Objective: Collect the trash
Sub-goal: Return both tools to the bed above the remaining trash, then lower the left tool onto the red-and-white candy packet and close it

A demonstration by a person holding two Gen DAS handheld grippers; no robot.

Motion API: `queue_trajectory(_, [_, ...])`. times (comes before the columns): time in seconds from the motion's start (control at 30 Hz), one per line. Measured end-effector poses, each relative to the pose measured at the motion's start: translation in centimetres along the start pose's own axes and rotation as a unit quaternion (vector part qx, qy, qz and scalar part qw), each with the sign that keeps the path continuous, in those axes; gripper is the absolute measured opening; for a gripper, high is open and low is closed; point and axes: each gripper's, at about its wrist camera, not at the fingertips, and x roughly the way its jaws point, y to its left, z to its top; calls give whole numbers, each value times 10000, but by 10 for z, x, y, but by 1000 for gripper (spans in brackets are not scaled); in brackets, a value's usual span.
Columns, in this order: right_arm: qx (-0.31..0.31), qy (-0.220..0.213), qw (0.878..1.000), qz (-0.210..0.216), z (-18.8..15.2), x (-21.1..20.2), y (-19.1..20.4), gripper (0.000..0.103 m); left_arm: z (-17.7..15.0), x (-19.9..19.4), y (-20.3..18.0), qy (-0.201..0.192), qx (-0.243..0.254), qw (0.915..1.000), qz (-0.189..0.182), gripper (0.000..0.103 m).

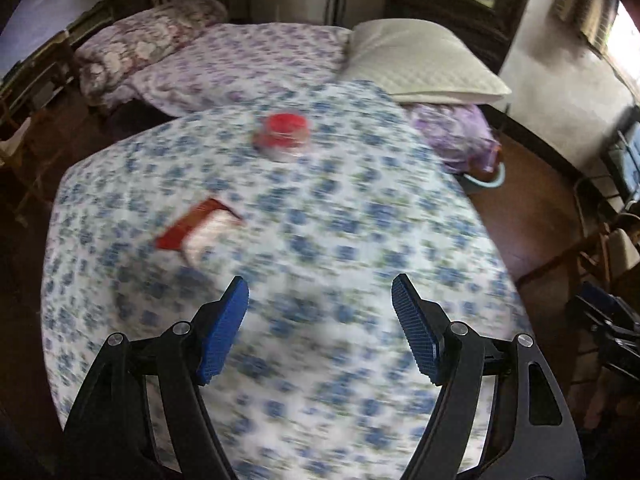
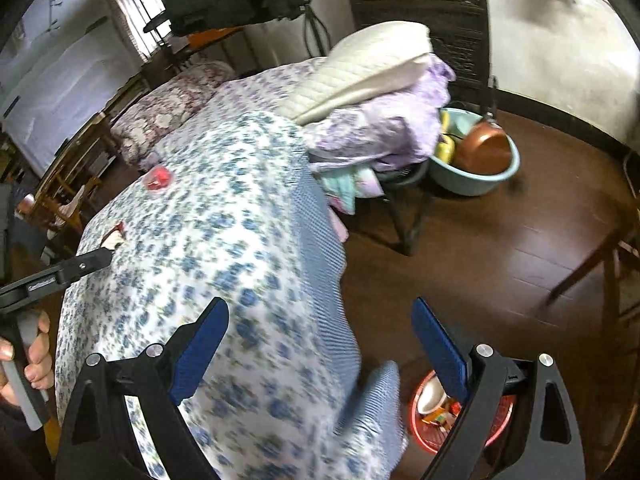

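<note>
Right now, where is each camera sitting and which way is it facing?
Left wrist: on the left gripper, angled down over the blue-flowered bedspread toward the red wrapper and red-lidded cup; its open blue fingers show.
Right wrist: on the right gripper at the bed's edge, looking down at floor and red bin; a hand shows.
Shared: bedspread, wrapper, cup, white pillow.

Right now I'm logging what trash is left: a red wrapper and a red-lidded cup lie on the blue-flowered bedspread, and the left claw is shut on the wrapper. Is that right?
Not quite. The left claw is open and empty, as the left wrist view shows. The red wrapper and red-lidded cup do lie on the blue-flowered bedspread.
</note>
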Motion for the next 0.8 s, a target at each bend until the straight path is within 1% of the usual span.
queue_trajectory(0.23, [-312,35,9994,117,21,20,36,91,15,10,52,-67,-256,9991,336,72])
queue_trajectory(0.4, [-501,20,9985,224,37,31,61,91,25,18,75,-161,-325,9986,375,72])
queue_trajectory(0.5, [-604,9,9977,302,42,36,76,91,27,24,80,-198,-260,9989,334,72])
queue_trajectory(0.6, [-667,46,9971,364,44,42,87,91,29,33,80,-140,-136,9995,260,72])
queue_trajectory(0.77, [-777,105,9963,360,43,45,96,91,29,47,74,-40,43,9997,255,72])
queue_trajectory(0.8, [-785,110,9962,354,43,46,97,91,28,49,72,-31,89,9996,251,70])
